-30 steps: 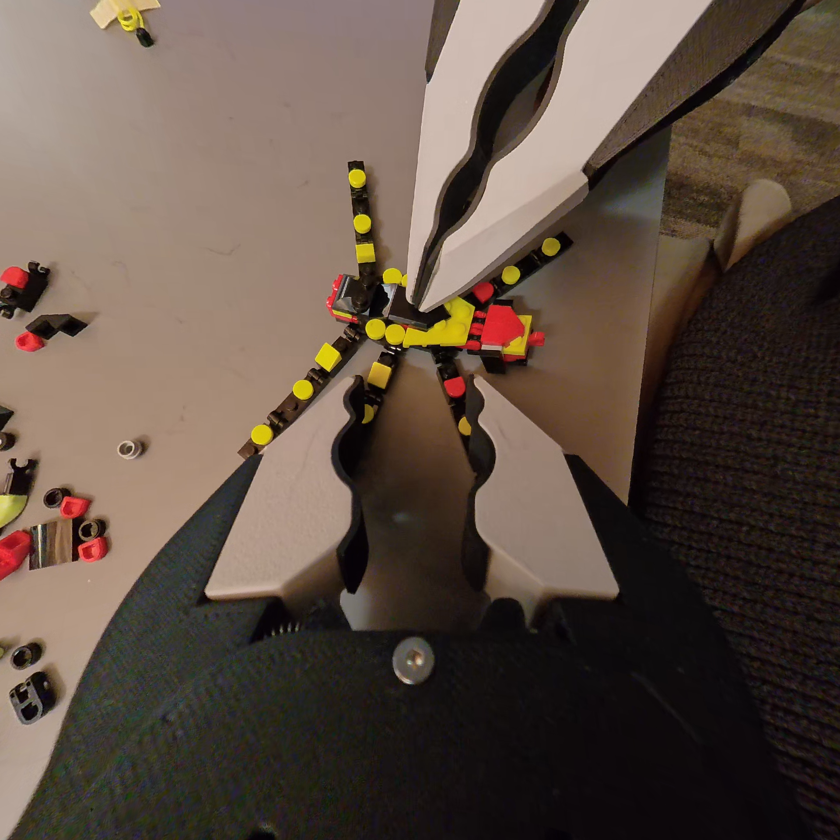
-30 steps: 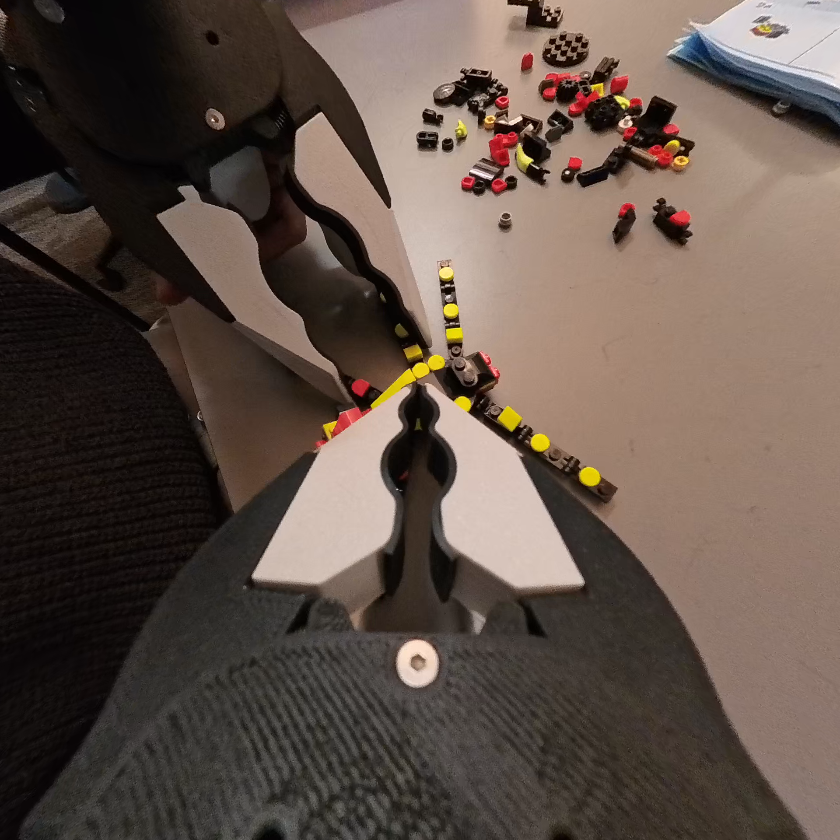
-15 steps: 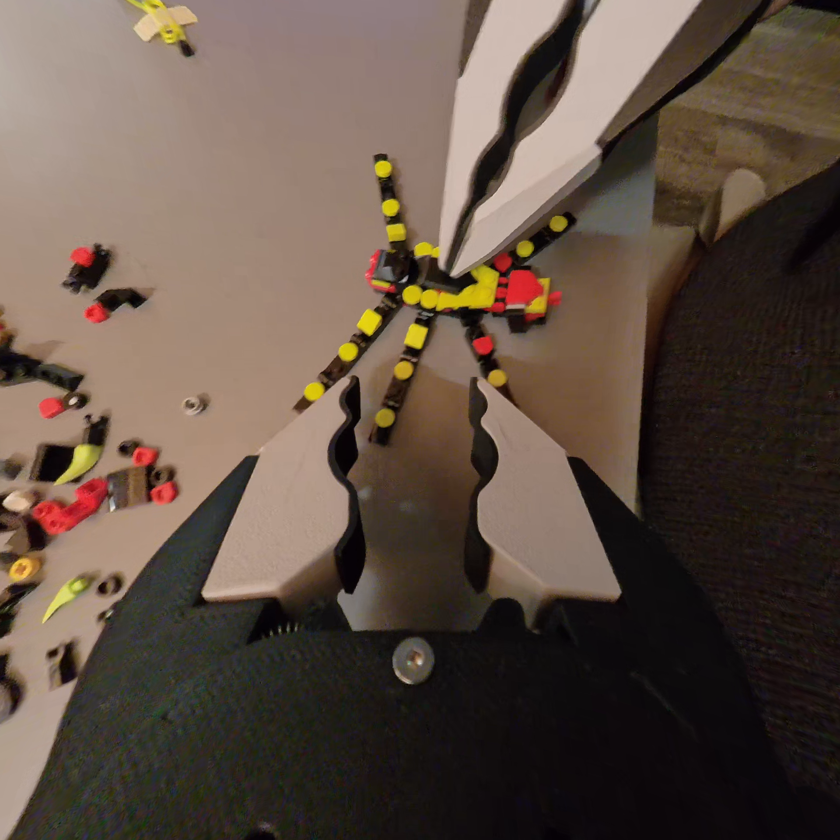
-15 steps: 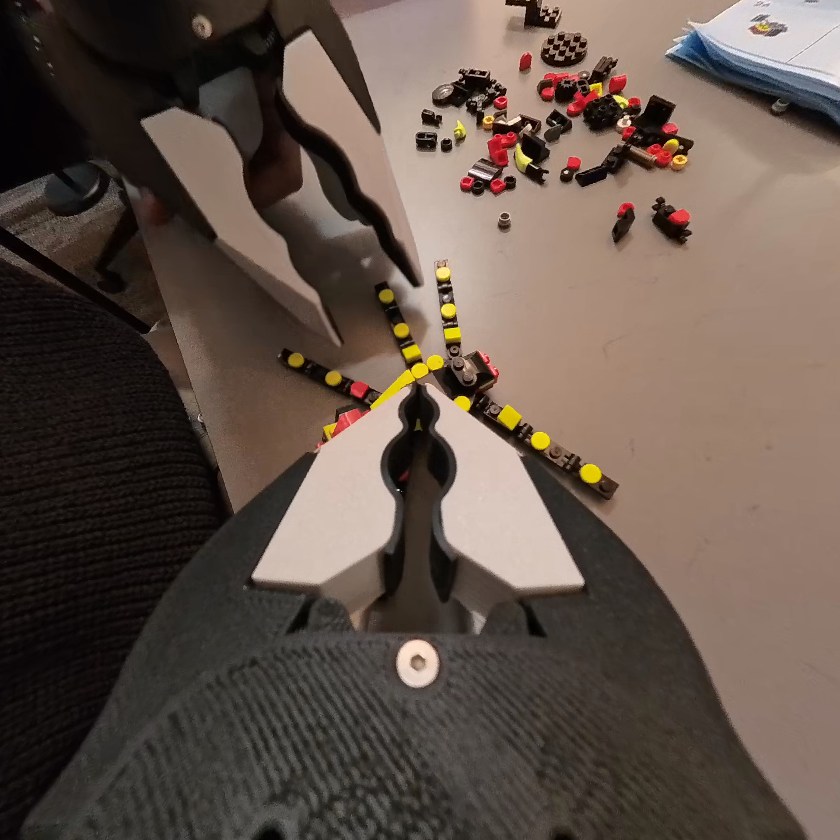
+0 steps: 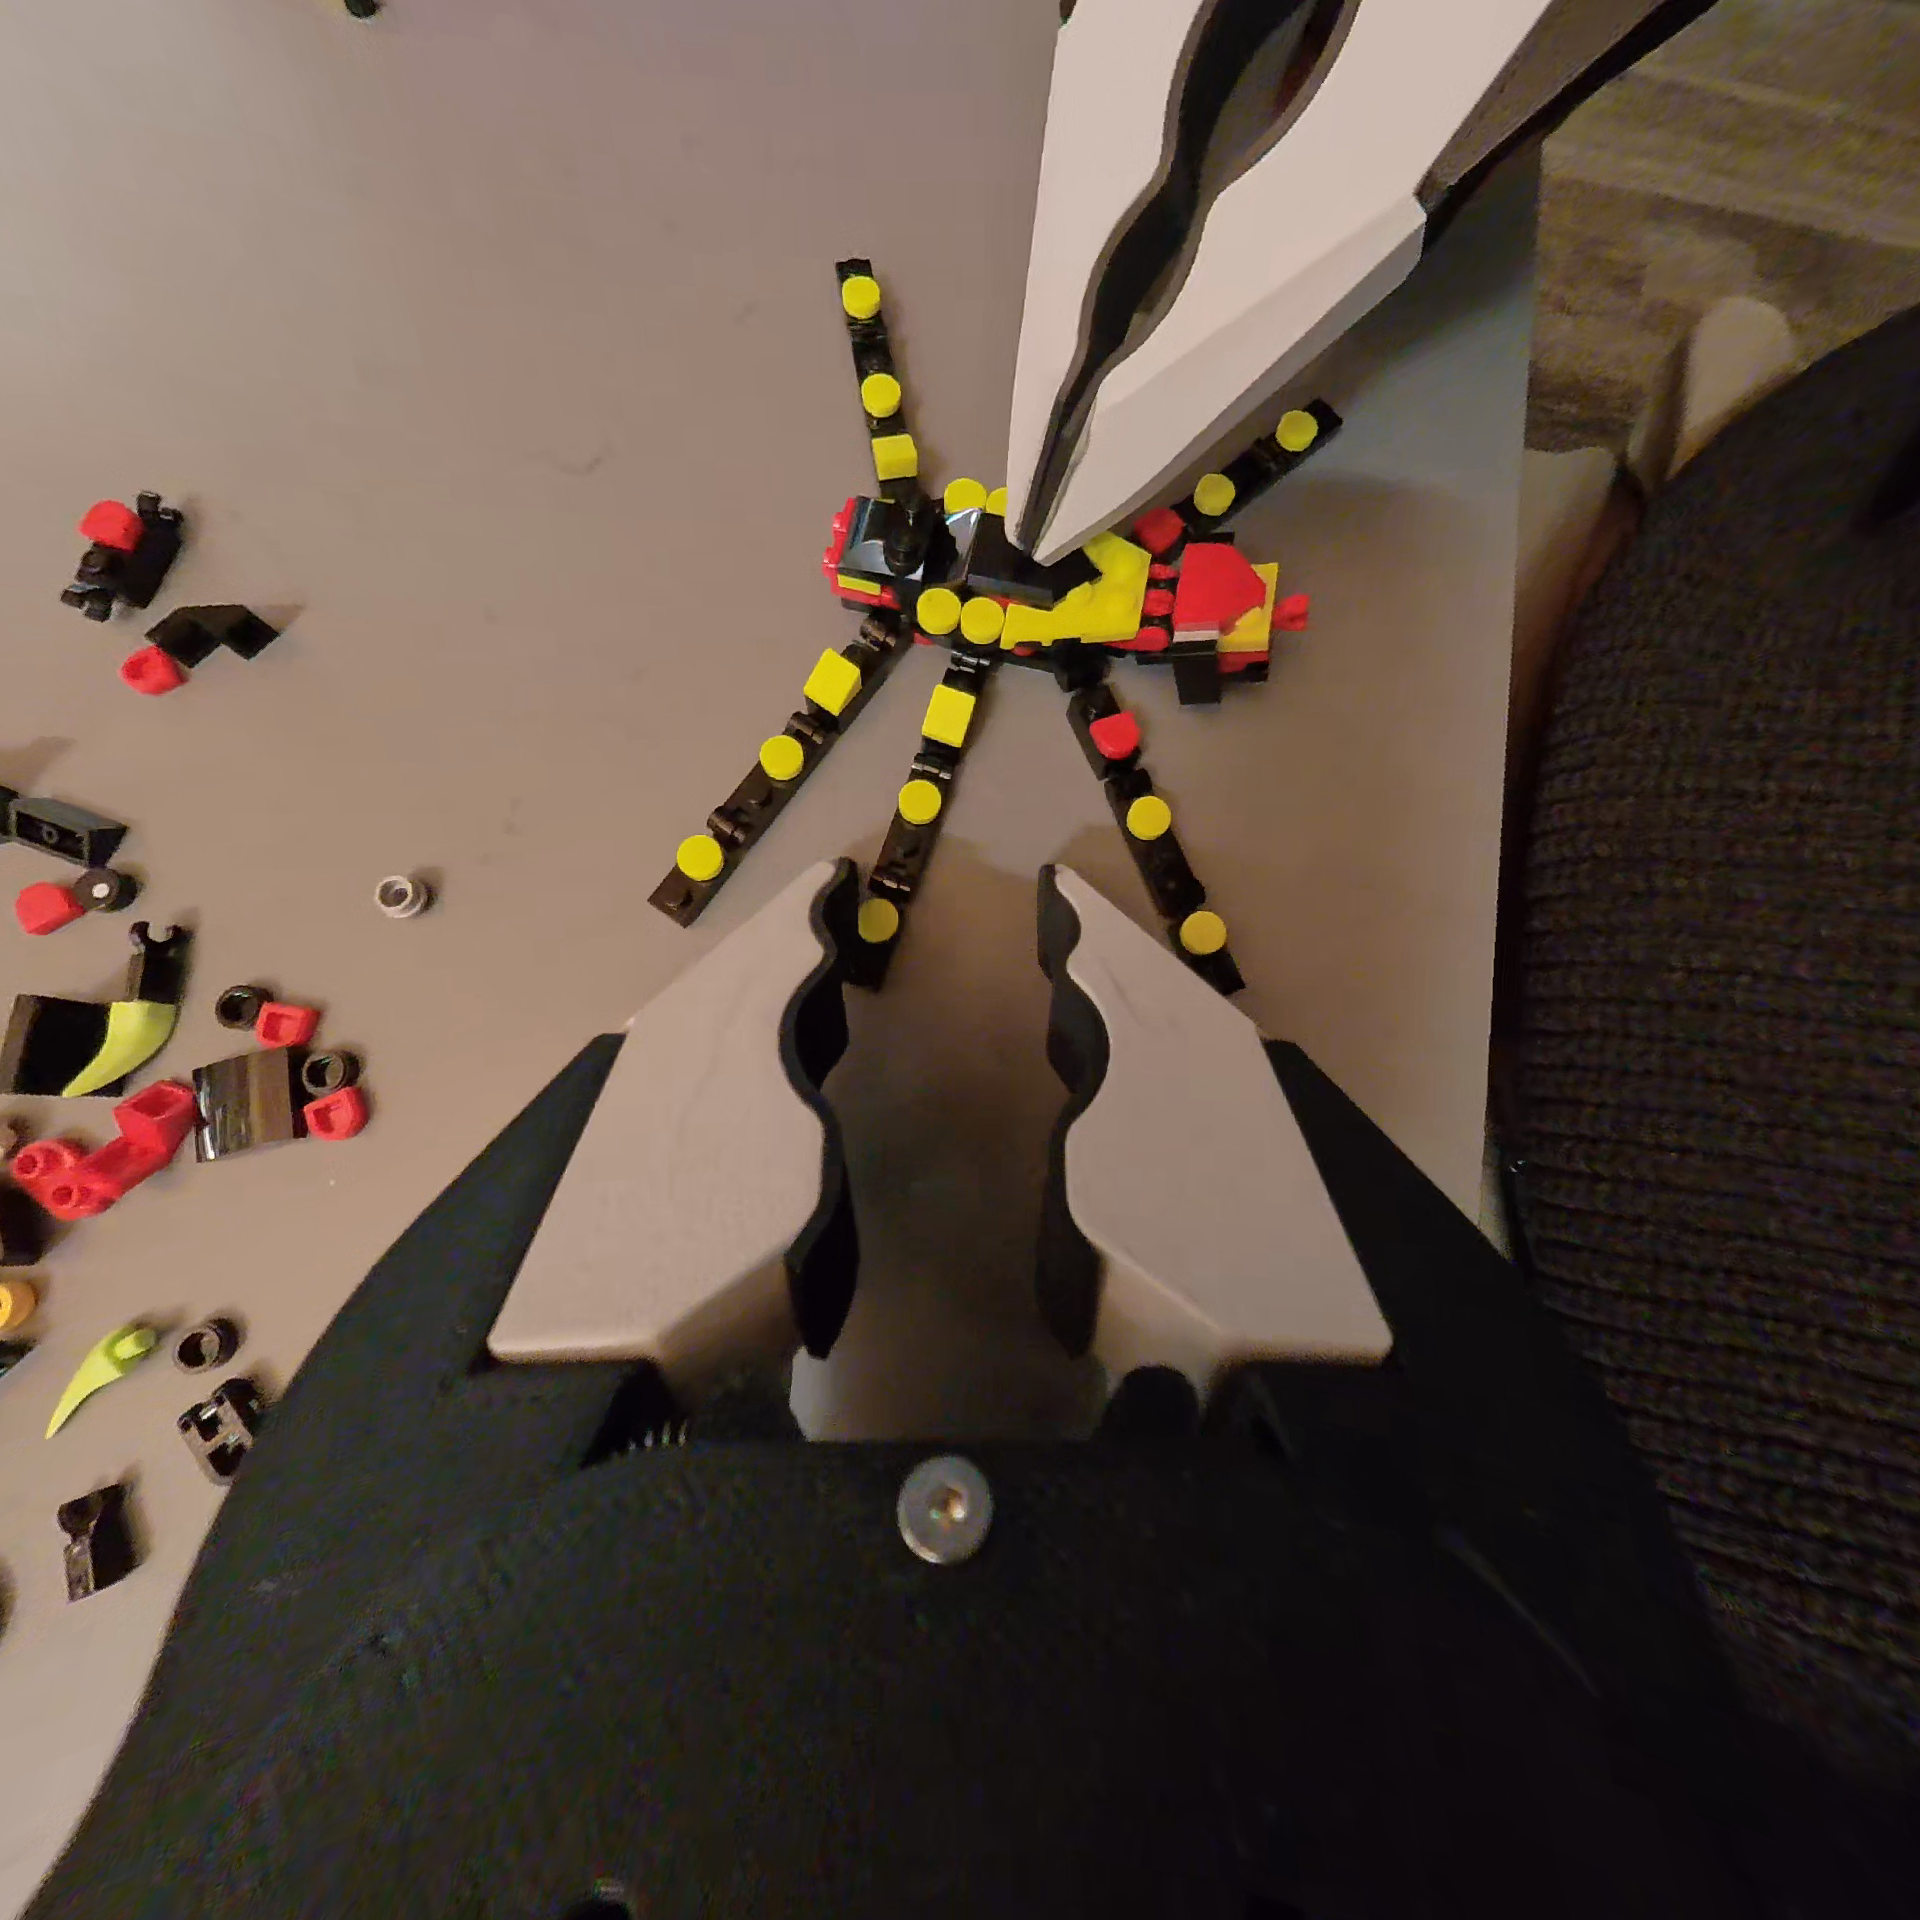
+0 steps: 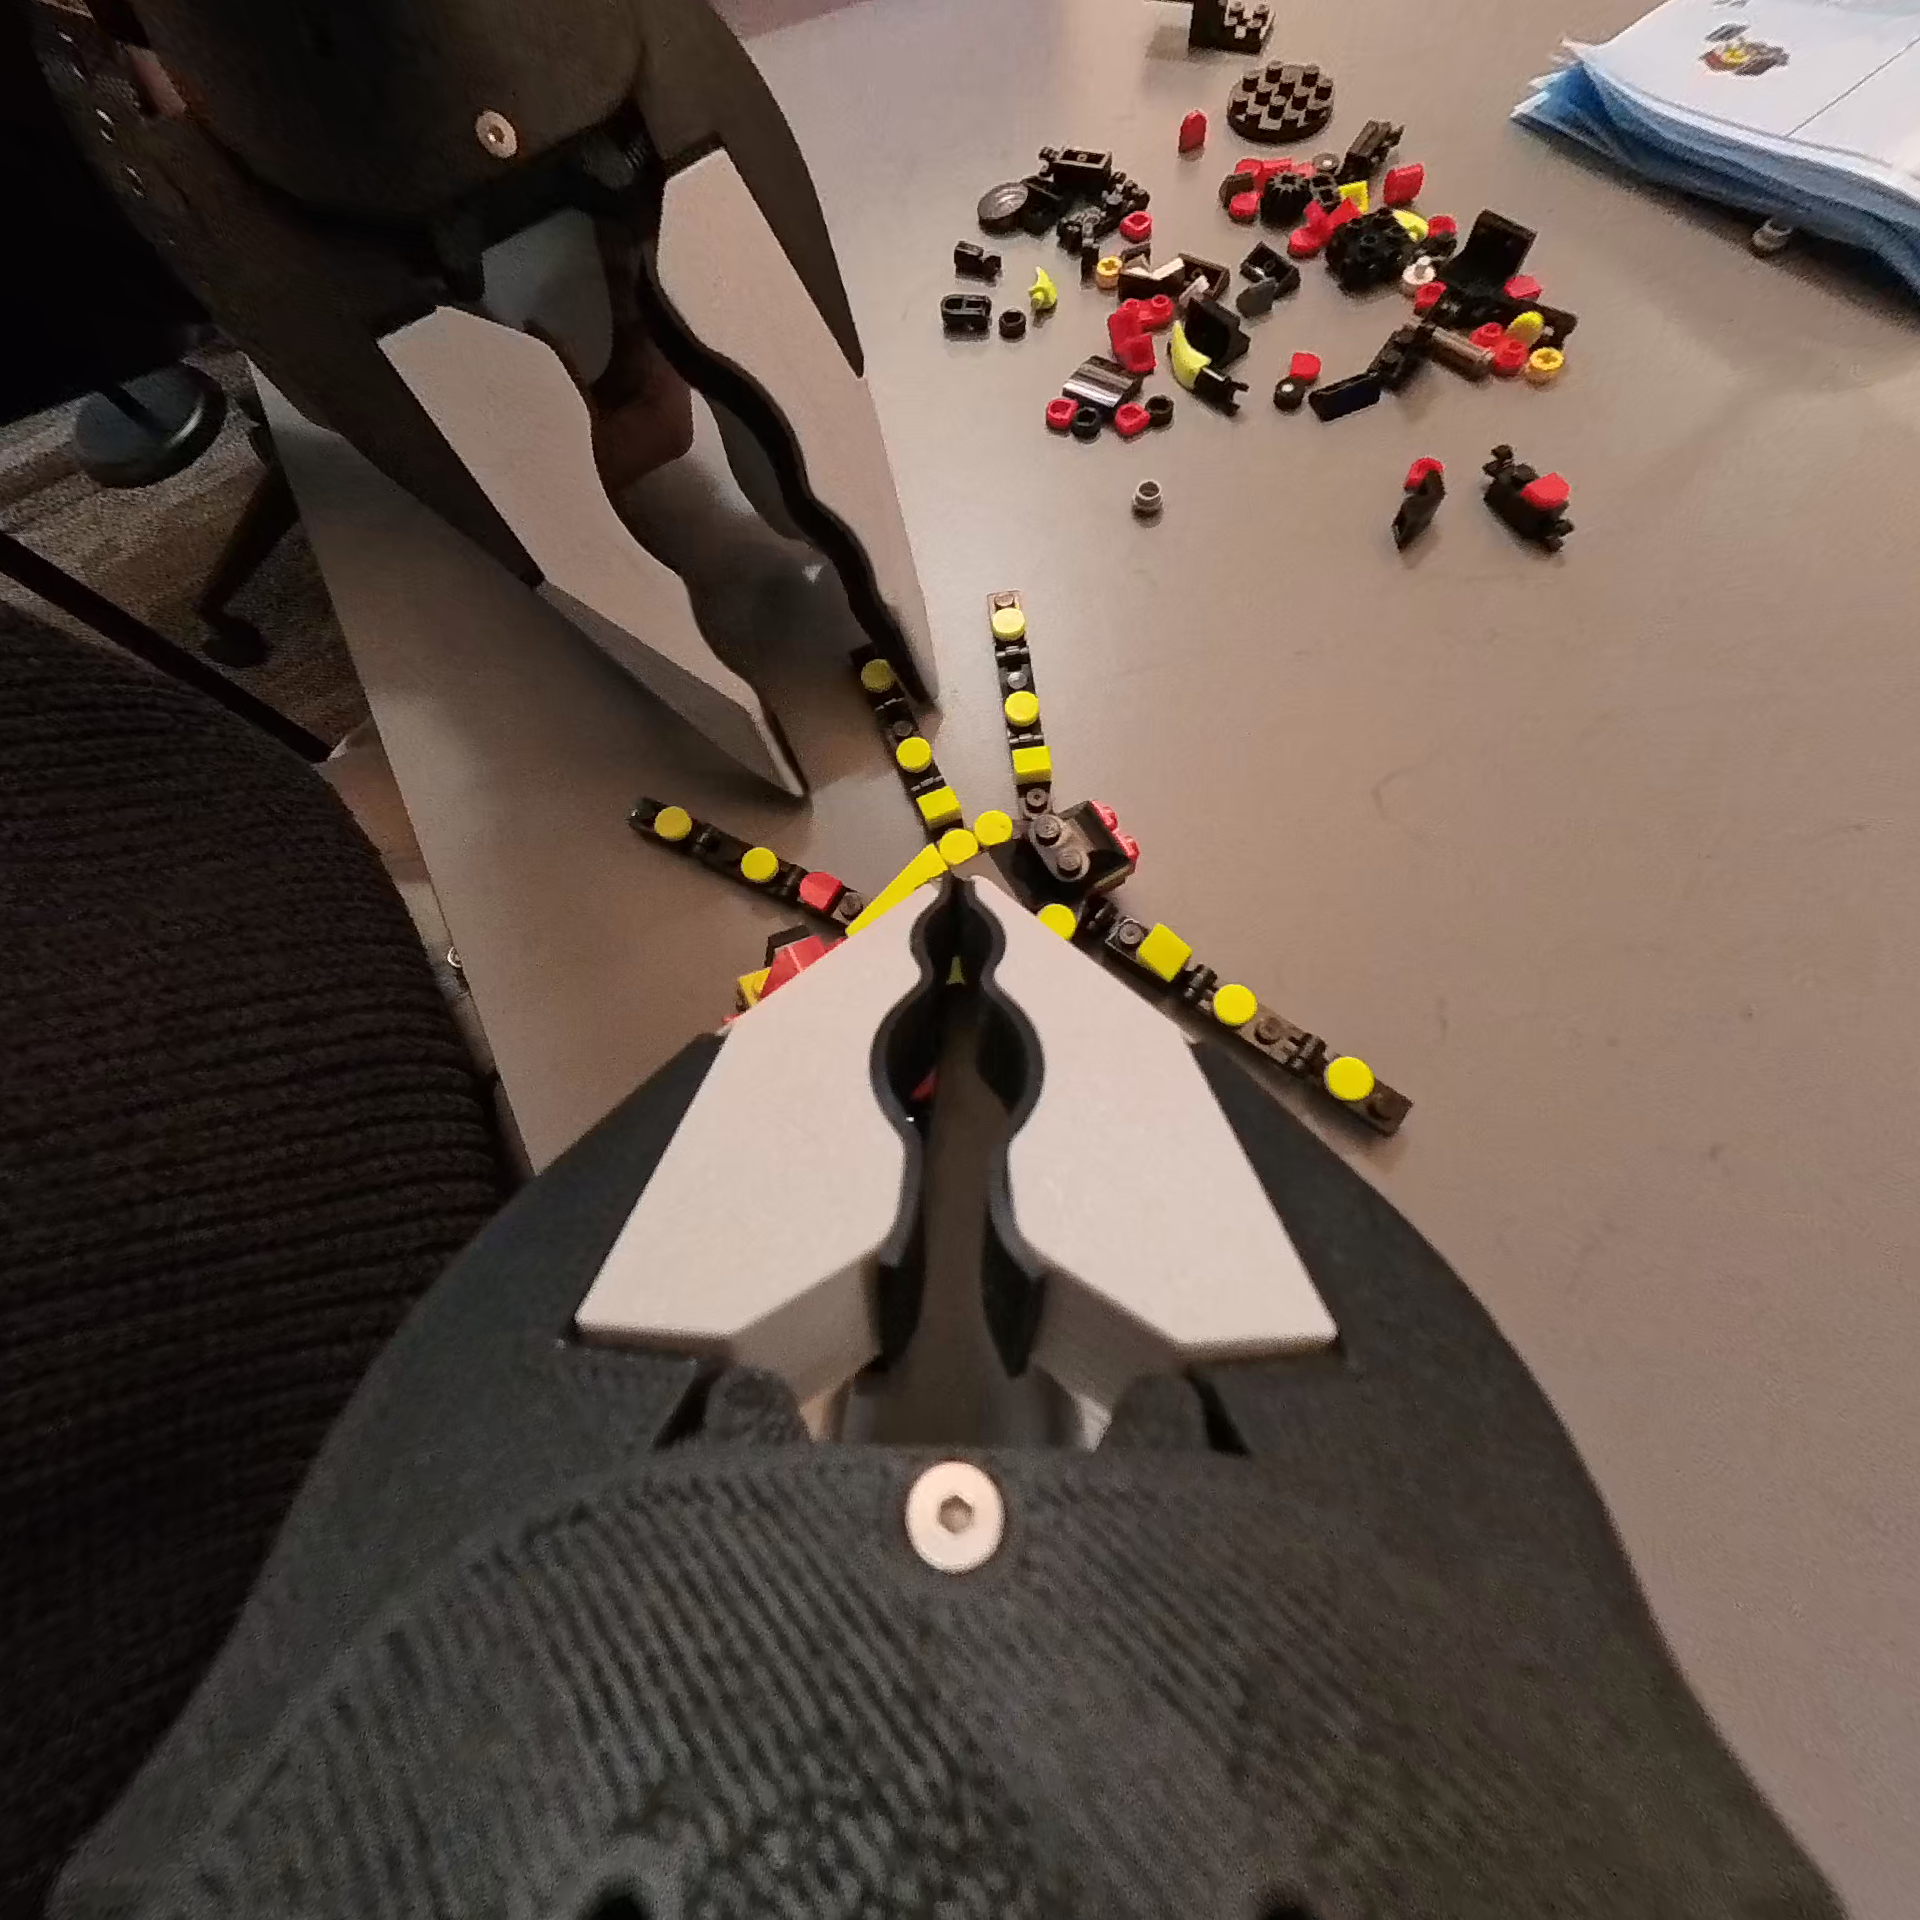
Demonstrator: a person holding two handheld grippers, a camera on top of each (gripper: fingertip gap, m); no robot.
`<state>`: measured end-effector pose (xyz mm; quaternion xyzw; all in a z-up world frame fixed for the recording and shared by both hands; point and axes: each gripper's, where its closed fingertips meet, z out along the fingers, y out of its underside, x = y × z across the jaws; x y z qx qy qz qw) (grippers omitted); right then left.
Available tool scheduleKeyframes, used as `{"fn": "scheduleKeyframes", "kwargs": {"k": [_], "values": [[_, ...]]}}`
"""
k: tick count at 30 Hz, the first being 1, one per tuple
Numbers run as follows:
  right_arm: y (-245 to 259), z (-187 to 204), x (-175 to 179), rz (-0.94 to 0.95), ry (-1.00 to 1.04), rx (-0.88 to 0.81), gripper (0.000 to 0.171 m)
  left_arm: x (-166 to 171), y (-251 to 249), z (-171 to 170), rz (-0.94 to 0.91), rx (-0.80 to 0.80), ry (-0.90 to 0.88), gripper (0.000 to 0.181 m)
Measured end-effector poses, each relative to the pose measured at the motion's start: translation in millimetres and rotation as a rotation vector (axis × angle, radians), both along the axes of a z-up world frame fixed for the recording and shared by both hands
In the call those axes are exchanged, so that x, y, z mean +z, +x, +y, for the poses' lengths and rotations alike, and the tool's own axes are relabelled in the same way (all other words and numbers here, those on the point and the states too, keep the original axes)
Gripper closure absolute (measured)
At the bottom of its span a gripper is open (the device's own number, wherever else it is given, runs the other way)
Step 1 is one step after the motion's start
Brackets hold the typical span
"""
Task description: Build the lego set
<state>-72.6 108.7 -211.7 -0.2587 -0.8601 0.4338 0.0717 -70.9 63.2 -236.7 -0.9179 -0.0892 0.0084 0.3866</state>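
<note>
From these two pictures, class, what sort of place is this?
Probably an office or study room: a plain grey table strewn with loose toy bricks, a stack of booklets, and carpet beside it.

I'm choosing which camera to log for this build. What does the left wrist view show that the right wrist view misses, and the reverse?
Only the left wrist view shows the model's red and yellow rear section in full, and the open left gripper from behind.

Only the right wrist view shows the blue booklet stack and the black round studded plate.

Both show the spider-like lego model, the shut right gripper pressing on its body, and the small grey ring piece.
</note>
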Motion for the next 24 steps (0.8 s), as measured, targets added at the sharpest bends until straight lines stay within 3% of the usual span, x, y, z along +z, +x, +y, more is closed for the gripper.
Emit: {"fn": "scheduleKeyframes", "kwargs": {"k": [7,24], "values": [[-3.6,3.5,-0.4,0.007,0.013,-0.023,0.171,0.1,1.5,-1.0,0.007,-0.012,-0.005,0.156],[-2.9,3.0,0.4,0.021,-0.005,-0.016,0.171,-0.2,1.7,-1.3,0.025,-0.018,-0.009,0.158]]}}
